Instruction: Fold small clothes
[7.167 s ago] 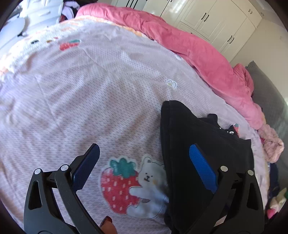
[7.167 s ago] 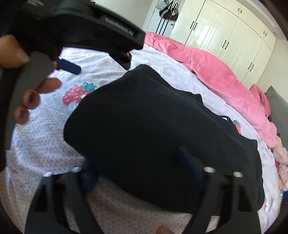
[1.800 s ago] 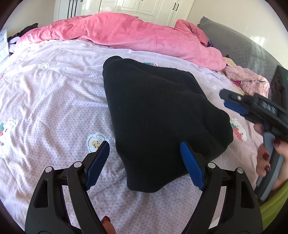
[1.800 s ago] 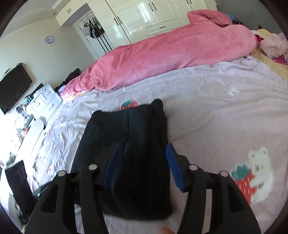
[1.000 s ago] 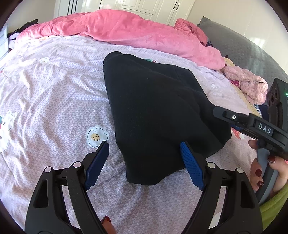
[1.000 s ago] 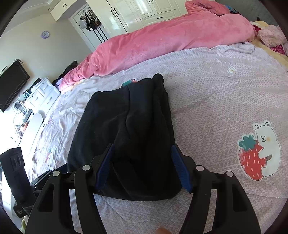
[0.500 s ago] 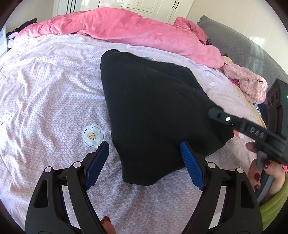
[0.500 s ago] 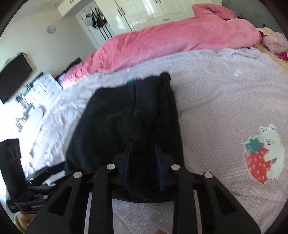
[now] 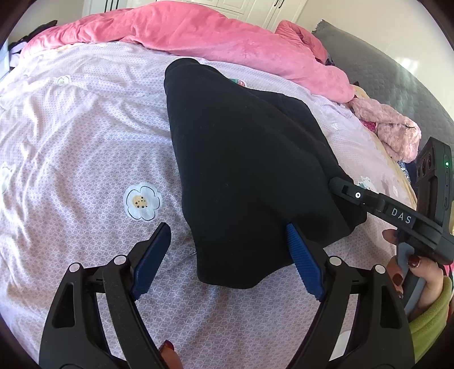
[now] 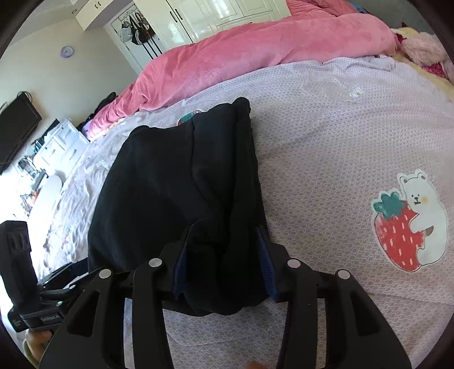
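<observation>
A black garment [image 9: 247, 159] lies folded on the lilac bed sheet [image 9: 71, 136]. My left gripper [image 9: 227, 255] hangs open over the garment's near corner, one blue pad above the sheet and the other above the cloth. In the right wrist view the same black garment [image 10: 176, 184] runs away from me. My right gripper [image 10: 224, 269] has the garment's bunched near edge between its pads, and its jaws are opening. Its black finger [image 9: 369, 198] reaches the garment's side edge in the left wrist view, held by a hand with dark red nails [image 9: 420, 272].
A pink duvet [image 9: 227, 39] lies heaped along the far side of the bed. A fluffy pink item [image 9: 388, 130] and a grey headboard [image 9: 397, 76] are at the right. White wardrobes [image 10: 215, 17] and a dresser [image 10: 56, 144] stand beyond. A strawberry-bear print [image 10: 408, 221] marks the sheet.
My right gripper pinched narrowly on the garment's near edge half a second ago and now stands wider with the bunched cloth still between its pads. The left gripper has stayed where it was.
</observation>
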A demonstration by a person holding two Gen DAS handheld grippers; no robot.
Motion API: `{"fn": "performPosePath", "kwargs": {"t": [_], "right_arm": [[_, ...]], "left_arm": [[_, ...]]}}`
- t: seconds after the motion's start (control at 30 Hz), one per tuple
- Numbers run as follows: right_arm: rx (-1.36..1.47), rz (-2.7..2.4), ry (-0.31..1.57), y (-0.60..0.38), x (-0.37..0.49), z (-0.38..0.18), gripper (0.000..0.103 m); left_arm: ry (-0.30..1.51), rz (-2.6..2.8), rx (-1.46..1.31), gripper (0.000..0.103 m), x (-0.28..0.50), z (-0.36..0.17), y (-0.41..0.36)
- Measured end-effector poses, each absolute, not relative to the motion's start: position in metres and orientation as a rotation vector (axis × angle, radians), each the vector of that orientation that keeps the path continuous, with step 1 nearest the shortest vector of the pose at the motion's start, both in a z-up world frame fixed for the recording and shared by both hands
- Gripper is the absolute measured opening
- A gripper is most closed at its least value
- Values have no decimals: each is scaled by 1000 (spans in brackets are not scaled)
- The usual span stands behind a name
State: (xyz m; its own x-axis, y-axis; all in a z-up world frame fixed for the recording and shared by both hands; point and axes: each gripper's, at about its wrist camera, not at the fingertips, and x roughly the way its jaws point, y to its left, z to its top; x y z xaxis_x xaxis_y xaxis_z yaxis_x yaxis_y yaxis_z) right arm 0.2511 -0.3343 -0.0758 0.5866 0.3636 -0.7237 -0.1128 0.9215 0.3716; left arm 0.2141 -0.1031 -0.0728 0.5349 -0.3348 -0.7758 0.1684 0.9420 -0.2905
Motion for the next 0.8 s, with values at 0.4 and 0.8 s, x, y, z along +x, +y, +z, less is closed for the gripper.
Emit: {"fn": "performPosePath", "kwargs": {"t": [0.4,0.8], "right_arm": [[286,243,866,-333,244,-60,60],[257,213,748,-334,224,-35,95]], "left_arm": [[952,-307,-194,80,211,-68,-99],[930,-296,-196,84,199,-57,-91]]}}
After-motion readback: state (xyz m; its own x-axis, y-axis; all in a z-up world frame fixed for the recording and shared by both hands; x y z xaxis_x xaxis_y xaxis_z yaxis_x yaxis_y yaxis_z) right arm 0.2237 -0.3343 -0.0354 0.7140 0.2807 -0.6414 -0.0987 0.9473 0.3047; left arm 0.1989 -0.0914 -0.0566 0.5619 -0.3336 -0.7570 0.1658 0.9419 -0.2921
